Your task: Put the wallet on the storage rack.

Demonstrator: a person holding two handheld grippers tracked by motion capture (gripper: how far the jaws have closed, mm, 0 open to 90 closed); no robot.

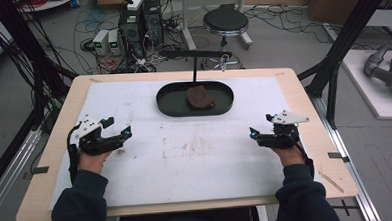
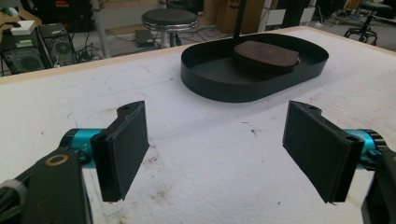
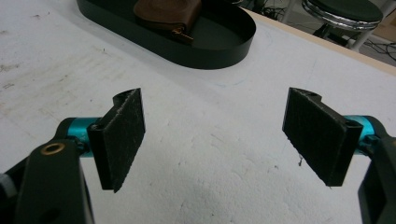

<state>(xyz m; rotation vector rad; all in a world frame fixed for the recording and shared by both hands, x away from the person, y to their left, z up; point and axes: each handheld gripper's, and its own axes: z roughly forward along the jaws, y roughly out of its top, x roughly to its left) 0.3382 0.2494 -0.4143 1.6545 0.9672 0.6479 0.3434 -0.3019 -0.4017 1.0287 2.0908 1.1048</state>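
Observation:
A black oval tray [image 1: 168, 102] [image 2: 210, 86] [image 3: 224, 51] sits at the far middle of the white mat, and a brown leather pouch [image 1: 199, 97] [image 2: 266, 55] [image 3: 166, 11] lies inside it. A small brass zip pull shows on the pouch in the right gripper view. My left gripper [image 1: 118, 128] [image 2: 217, 156] rests low at the mat's left side, open, with nothing between its pads. At the right side my right gripper [image 1: 260, 126] [image 3: 215, 142] is open and empty too. Both stand well short of the tray.
A thin black T-shaped stand [image 1: 195, 55] rises behind the tray. The white mat [image 1: 196, 155] is stained near its middle and covers a wooden table [image 1: 59, 126]. A stool [image 1: 225, 21], computers [image 1: 140, 20] and cables are on the floor beyond.

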